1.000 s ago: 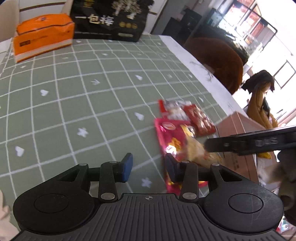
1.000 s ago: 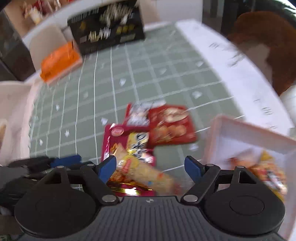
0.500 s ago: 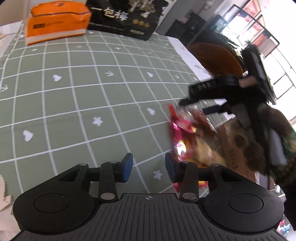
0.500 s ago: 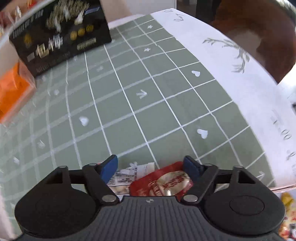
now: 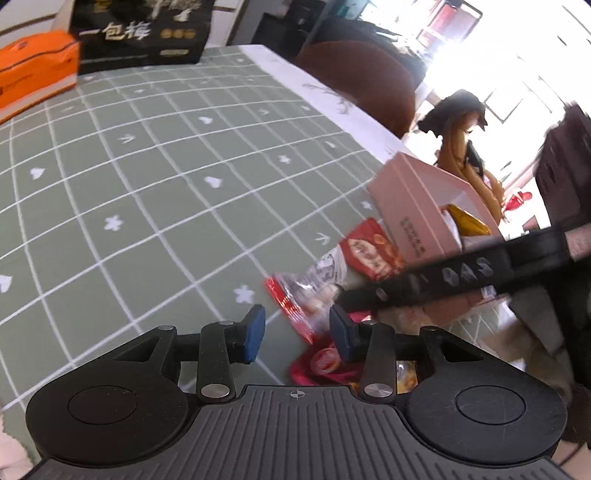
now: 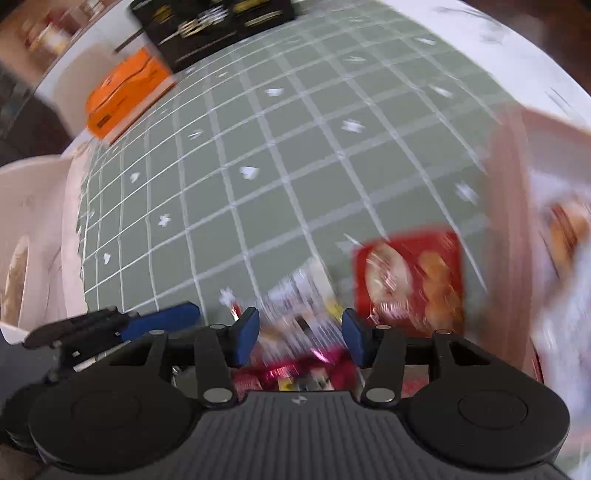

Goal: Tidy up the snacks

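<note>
Three snack packets lie on the green checked tablecloth: a red packet nearest the pink box, a clear red-edged packet beside it, and a magenta packet under both grippers. My left gripper is open just above the clear packet's near corner. My right gripper is open over the clear and magenta packets; its arm crosses the left wrist view. The pink box holds a yellow packet.
An orange tissue pack and a black printed carton stand at the table's far edge. A brown chair sits beyond the white cloth border. The right wrist view is motion-blurred.
The right gripper pulled back from over the red packet and narrowed; it now sits above the clear and magenta packets. The left gripper swung right toward the packets and box.
</note>
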`<state>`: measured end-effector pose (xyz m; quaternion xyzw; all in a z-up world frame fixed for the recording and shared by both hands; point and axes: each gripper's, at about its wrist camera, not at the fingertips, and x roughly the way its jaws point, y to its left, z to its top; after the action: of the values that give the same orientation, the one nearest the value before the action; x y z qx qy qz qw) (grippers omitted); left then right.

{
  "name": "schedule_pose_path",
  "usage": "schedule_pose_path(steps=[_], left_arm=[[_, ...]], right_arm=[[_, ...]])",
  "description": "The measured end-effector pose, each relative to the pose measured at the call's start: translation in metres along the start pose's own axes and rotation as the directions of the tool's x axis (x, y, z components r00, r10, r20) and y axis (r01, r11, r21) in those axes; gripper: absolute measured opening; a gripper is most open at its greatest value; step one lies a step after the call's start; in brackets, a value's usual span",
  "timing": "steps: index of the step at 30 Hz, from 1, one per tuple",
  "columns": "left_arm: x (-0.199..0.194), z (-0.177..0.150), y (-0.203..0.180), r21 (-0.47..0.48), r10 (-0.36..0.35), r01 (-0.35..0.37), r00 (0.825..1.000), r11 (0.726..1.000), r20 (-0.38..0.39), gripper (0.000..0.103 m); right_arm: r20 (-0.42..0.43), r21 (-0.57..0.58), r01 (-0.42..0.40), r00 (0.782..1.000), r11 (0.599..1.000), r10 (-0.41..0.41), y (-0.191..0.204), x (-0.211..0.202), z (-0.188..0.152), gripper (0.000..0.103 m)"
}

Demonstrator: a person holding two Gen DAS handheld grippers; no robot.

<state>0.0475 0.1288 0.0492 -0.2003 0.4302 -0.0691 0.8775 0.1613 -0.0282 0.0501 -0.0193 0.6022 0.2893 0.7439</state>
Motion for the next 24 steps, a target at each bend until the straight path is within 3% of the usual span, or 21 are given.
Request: schedule_pose_path(steps=[3,6,9,12,14,17,20,22,24], left_arm=[[0.003,0.009,-0.008,-0.008,0.003,-0.003,1.000,1.000,0.014,0.042],[0.013,0.031,-0.026,0.055,-0.017,0.016,1.000,0.998,0.017,0.042],[0.041,0.056,-0.049,0.110,-0.039,0.039,0.999,0.993,-0.002,0.042],[0.082,0.075,-0.068,0.175,-0.010,0.014,1.000,0.985,-0.024,0.042],[0.105,0.080,-0.074,0.200,0.000,0.014,0.998,0.980,-0.070,0.032],[0.107,0.069,-0.080,0.266,-0.032,0.063,0.993,0.962,-0.118,0.028],[0.092,0.048,-0.084,0.324,-0.058,0.107,0.986,0.940,-0.156,0.028],[0.079,0.032,-0.082,0.321,-0.068,0.117,0.985,0.940,-0.161,0.028],[0.071,0.021,-0.081,0.289,-0.085,0.137,0.979,0.947,-0.184,0.027]], right_arm=[[0.033,0.116,-0.039,0.999,0.993,0.036,-0.021,-0.018,-0.029,0.055],[0.077,0.150,-0.093,0.994,0.984,0.082,-0.034,-0.040,-0.051,0.056],[0.099,0.135,-0.070,0.993,0.988,0.057,-0.037,-0.055,-0.070,0.058],[0.129,0.102,-0.017,0.992,0.995,0.003,-0.039,-0.067,-0.085,0.063],[0.149,0.085,0.010,0.989,0.996,-0.023,-0.041,-0.074,-0.095,0.065],[0.181,0.027,0.093,0.979,0.995,-0.096,-0.045,-0.087,-0.108,0.071],[0.234,-0.045,0.209,0.953,0.977,-0.194,-0.050,-0.094,-0.121,0.075],[0.237,-0.048,0.219,0.950,0.974,-0.202,-0.060,-0.093,-0.121,0.075],[0.240,-0.028,0.175,0.957,0.984,-0.164,-0.069,-0.090,-0.114,0.075]])
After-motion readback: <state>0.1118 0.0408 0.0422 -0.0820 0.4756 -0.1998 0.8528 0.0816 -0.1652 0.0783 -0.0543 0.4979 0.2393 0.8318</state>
